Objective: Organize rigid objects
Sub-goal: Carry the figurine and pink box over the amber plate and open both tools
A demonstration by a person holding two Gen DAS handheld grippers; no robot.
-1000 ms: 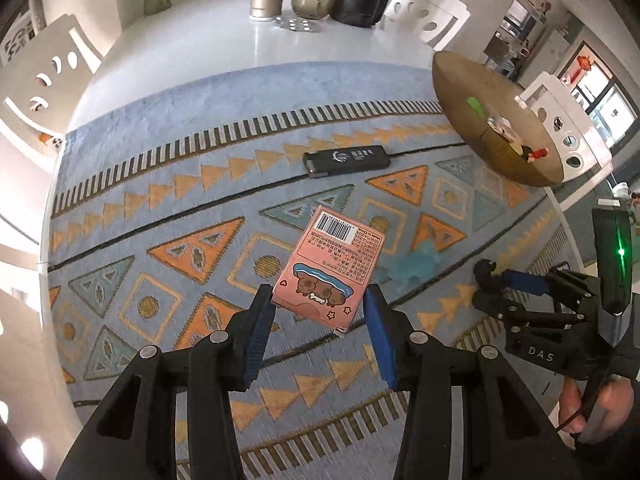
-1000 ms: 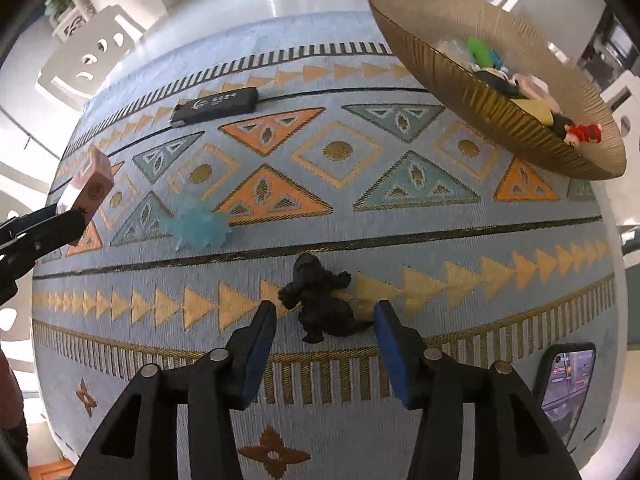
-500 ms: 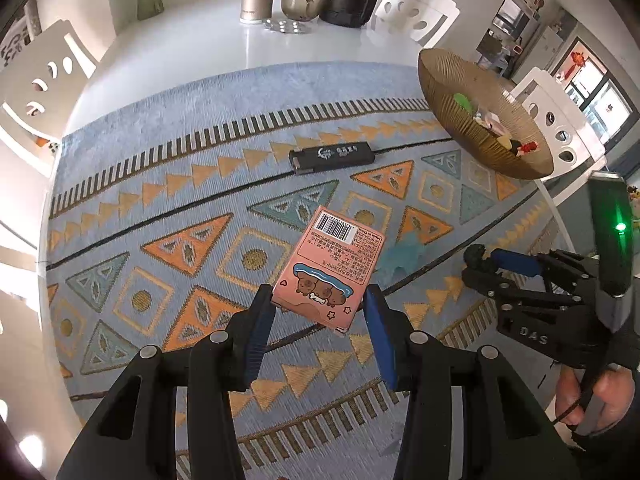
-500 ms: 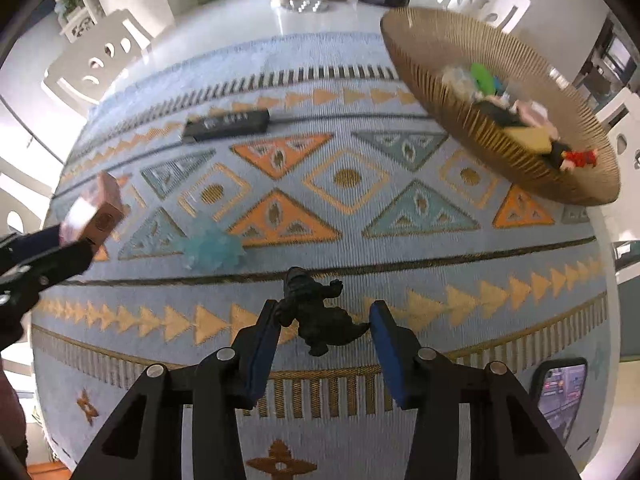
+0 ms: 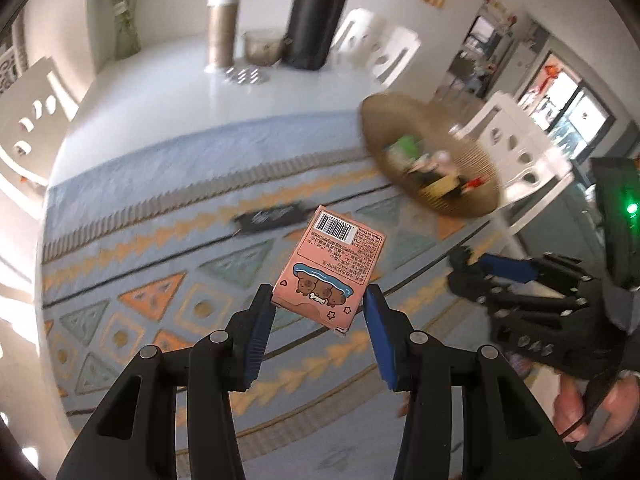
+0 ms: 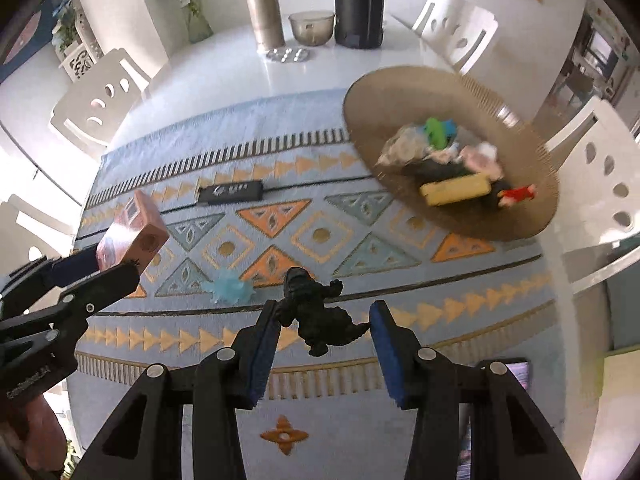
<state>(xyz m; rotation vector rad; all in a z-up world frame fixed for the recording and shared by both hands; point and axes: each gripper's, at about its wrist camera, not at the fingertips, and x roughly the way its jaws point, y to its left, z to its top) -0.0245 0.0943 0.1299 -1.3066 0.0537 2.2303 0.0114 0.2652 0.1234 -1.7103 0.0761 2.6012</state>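
Observation:
My left gripper is shut on a pink box with a barcode and cartoon bears, held in the air above the patterned mat. The same pink box shows at the left of the right wrist view. My right gripper is shut on a black dinosaur figure, lifted off the mat. A woven brown bowl with several small items sits at the far right. The right gripper shows at the right of the left wrist view.
A black flat bar and a pale blue spiky toy lie on the mat. A steel canister, a glass bowl and a black cylinder stand at the back. White chairs ring the table. A phone lies near right.
Both grippers have risen off the mat with their loads. The right jaws closed onto the dinosaur and lifted it. The views have tipped up toward the far side of the table.

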